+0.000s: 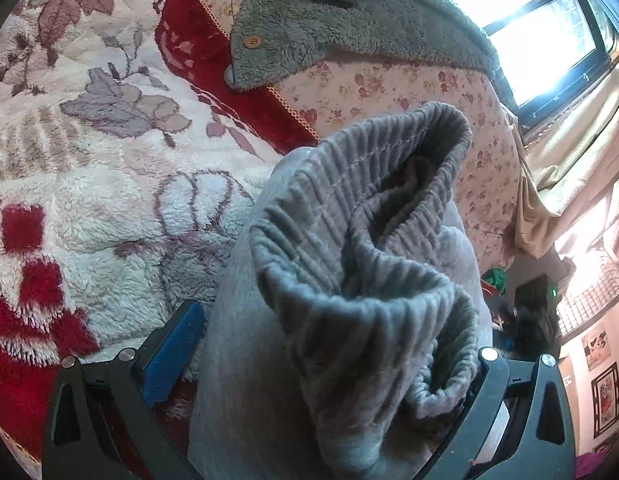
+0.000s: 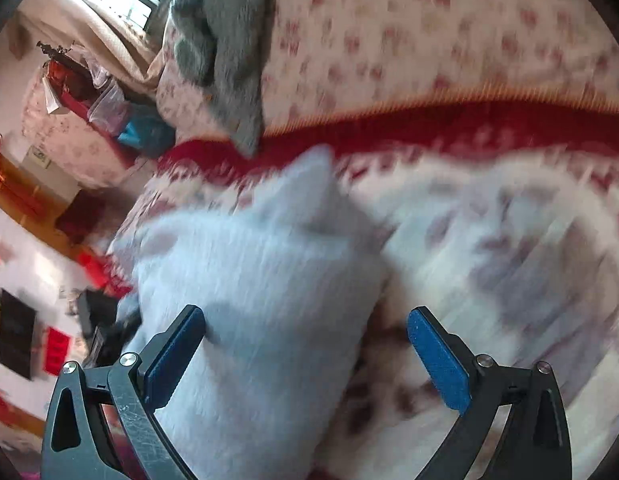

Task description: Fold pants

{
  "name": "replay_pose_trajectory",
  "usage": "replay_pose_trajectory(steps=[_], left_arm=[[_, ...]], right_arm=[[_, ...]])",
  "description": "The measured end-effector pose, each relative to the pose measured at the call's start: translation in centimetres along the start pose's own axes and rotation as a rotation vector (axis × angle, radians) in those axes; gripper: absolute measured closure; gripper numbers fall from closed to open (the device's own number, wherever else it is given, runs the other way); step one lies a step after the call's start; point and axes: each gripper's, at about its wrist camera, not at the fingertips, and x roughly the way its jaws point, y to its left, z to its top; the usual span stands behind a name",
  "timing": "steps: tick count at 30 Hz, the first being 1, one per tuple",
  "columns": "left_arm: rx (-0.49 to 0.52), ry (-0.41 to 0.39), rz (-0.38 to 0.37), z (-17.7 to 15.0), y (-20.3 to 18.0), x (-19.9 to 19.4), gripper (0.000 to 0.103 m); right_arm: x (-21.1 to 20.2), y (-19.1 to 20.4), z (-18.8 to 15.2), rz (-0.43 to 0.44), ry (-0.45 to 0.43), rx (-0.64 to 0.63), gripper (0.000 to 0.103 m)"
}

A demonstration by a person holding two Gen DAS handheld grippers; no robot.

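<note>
**Pants bunched between both grippers, fold not yet laid**

Jaws of the left gripper (image 1: 321, 344) stand wide, with the ribbed elastic waistband of the grey cotton pants (image 1: 349, 240) heaped between them; whether they pinch it cannot be told. The right gripper (image 2: 305, 344) gapes too, pale cloth beside its left pad. Judged mid-fold, the pants need spreading flat on the red-and-cream floral fleece blanket (image 1: 89, 160) of the bed next.

Overexposed window (image 1: 549, 36) glare, sharp left wrist view, heavy motion blur on right, fisheye-bent dark corners.

Blurred grey pants (image 2: 261, 280) between spread jaws, over floral blanket (image 2: 509, 248)
</note>
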Motion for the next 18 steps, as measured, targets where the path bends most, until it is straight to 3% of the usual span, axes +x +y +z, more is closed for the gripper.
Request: replay_pose_trajectory(steps=[3,5,8,10,14,18], left_arm=[[0.002,0.000,0.005,-0.1,0.0,-0.1,0.000],[0.003,0.005,0.013,0.0,-0.1,-0.2,0.000],[0.019,0.005,0.034,0.0,-0.3,-0.4,0.000],[0.033,0.003,0.045,0.0,-0.5,-0.4,0.000],[0.026,0.006,0.042,0.0,-0.3,-0.1,0.000],[0.023,0.001,0.040,-0.2,-0.2,0.0,0.000]], right_arm=[[1.2,-0.4,2.1,-0.025,0.006,-0.009,0.000],[2.3,-0.2,2.8,0.006,0.014,-0.030,0.003],[3.6,1.0,3.6,0.043,0.024,-0.130,0.047],[3.9,1.2,3.9,0.009,0.026,-0.168,0.066],[4.8,1.2,4.8,-0.054,0.037,-0.236,0.071],[5.5,-0.3,4.6,-0.065,0.022,-0.157,0.072]])
